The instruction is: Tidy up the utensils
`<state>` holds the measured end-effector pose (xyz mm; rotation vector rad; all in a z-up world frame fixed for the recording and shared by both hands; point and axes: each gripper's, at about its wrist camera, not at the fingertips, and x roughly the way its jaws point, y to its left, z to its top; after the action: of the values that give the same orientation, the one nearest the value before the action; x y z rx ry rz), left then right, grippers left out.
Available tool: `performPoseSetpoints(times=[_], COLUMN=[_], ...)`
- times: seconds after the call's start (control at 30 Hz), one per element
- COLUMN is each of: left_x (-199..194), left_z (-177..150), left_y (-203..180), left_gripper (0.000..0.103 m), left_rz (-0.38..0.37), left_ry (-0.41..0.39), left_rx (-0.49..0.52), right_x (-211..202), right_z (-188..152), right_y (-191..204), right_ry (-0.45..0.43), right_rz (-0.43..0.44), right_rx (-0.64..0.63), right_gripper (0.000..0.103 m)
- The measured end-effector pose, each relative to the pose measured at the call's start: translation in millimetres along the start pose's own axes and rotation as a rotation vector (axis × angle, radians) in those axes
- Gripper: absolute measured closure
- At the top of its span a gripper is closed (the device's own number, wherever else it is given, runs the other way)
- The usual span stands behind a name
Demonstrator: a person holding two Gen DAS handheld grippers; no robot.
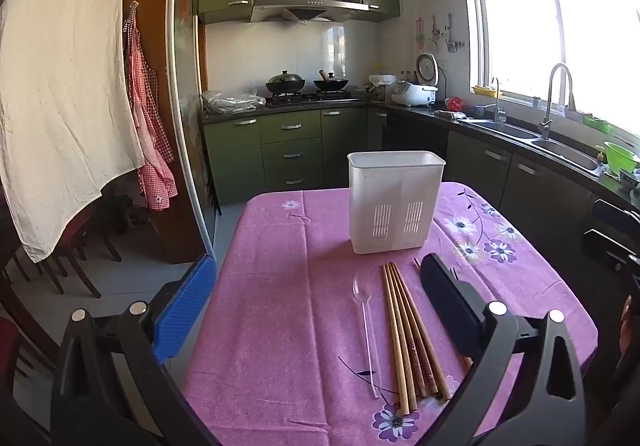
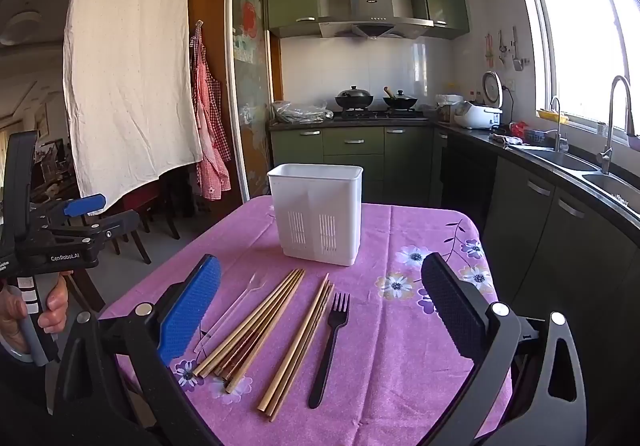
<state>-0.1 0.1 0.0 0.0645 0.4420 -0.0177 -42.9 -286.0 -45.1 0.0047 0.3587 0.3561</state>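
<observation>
The left gripper (image 1: 316,310) stands with its jaws spread as wide as they go and nothing between the pads; its blue finger hangs past the table's left edge, its black finger over the cloth. The right gripper (image 2: 320,310) is likewise wide open and empty, hovering above the near half of the table.

Between the left gripper's fingers lie a clear plastic spoon (image 1: 366,330), bowl toward the holder and handle toward the camera, and just beside it a bundle of wooden chopsticks (image 1: 408,334), long axes running near to far and fanning slightly at the near ends. In the right wrist view the same bundle (image 2: 256,322) slants from near left to far right; a second bundle of pale chopsticks (image 2: 300,346) lies just right of it at a like slant, and a black plastic fork (image 2: 330,342) lies beside that, tines toward the holder, handle toward the near edge.

The white plastic utensil holder (image 2: 318,214) stands upright beyond the utensils, open top up, with two slotted vent panels low on its near wall. It sits near the far edge of the table, well apart from the grippers.

The pink floral tablecloth (image 2: 400,346) is bare to the right of the fork. A hand (image 2: 52,306) grips the left gripper's handle at the left of the right wrist view.
</observation>
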Motion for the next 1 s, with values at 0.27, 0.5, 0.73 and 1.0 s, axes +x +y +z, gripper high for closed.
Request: performPoseSetpoints(times=[0.27,0.5,0.73,1.0], left_x=[0,-1,-1,0], left_z=[0,1,1,0], left_y=[1,0,0,3], left_gripper=[0.006,0.006,0.006,0.006], left_rz=[-0.004,-0.003,-0.003,-0.006], left_ry=[0.003,0.004,0.005,0.006], left_rx=[-0.011,-0.012,-0.011,-0.011], right_x=[0,1,3,11], right_z=[0,1,0,-2], right_y=[1,0,4,12], right_ry=[0.003,0.005,0.006,0.011], right_rz=[0.003,0.006,0.006,0.008], right_rx=[0.001,0.005,0.003,0.004], right_gripper=[0.004,0.004,0.004,0.004])
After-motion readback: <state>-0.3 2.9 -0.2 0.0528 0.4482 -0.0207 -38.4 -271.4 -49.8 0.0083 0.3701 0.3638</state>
